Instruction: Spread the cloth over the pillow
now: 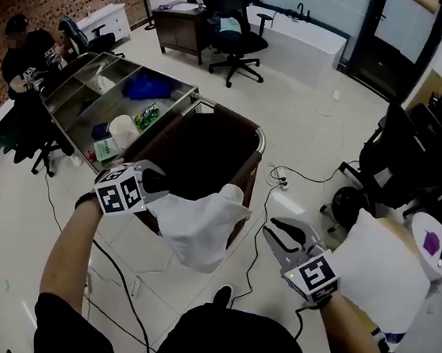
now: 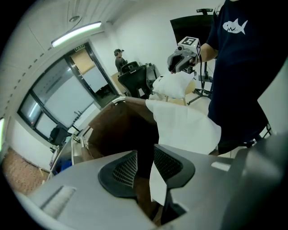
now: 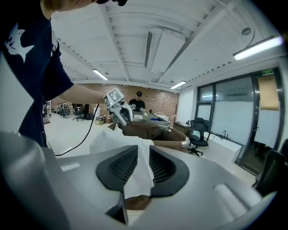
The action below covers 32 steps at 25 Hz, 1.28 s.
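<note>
Both tools empty of any real hold. My left gripper (image 2: 145, 162) has its jaws spread; a narrow edge of the white cloth (image 1: 199, 225) hangs in the gap and lies along one pad, but nothing pinches it. My right gripper (image 3: 143, 156) is spread too. From the head view it sits just beside the cloth's near edge, with nothing between the jaws; the white I see through its gap is the cloth beyond it. The cloth is bunched and draped over the near rim of the brown bin (image 1: 240, 120), part of it sagging down the outer wall. The pillow (image 1: 378, 267) lies off to my right, well apart from the cloth, so the spreading is not begun. Risks as I judge them: the cloth rests on the rim by its own weight alone, so a nudge from either jaw could tip it into the bin or onto the floor. Closing the left jaws on that thin edge may give a poor bite that slips on the carry. With the cloth this crumpled, I could take two points of one fold and never open it flat over the pillow.
</note>
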{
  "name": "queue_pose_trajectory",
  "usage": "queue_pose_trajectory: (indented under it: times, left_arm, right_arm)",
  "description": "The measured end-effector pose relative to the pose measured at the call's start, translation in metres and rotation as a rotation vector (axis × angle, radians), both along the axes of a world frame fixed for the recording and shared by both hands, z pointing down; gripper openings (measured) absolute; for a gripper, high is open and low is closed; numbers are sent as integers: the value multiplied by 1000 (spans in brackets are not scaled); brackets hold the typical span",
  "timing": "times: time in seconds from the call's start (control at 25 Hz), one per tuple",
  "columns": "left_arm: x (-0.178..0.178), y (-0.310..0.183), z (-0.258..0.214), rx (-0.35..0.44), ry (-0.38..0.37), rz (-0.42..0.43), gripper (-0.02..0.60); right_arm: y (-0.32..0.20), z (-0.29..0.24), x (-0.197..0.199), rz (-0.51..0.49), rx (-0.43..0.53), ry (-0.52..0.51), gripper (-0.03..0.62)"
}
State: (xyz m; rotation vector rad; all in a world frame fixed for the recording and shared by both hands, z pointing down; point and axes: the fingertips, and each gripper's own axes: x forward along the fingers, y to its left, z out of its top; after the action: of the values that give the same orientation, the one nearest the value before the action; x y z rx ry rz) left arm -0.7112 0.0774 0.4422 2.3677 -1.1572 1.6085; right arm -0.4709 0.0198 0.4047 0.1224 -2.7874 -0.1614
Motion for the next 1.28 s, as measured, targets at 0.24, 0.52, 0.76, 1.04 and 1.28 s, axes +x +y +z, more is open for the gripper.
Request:
queue_pose_trajectory:
  times: [0.24,0.52,0.76,1.04,1.28]
  left_arm:
    - [-31,3,53,-247,1,55,115]
    - [-40,9,98,-494,-20,89,115]
    - [-33,17,124,-603,-101,181,115]
    - [-40,22,148,-683,-148,206,114]
    - [-41,18,140,-640,-142,226,0]
  right_arm:
    - [-11,20,-35,-21,38,50,94]
    - [-24,38,-55,4,15,70,94]
    - [-27,35,-60,25,16,71,94]
    - [-35,52,-59,51,-18,101,94]
    - [-35,63,-56,58,-27,119,94]
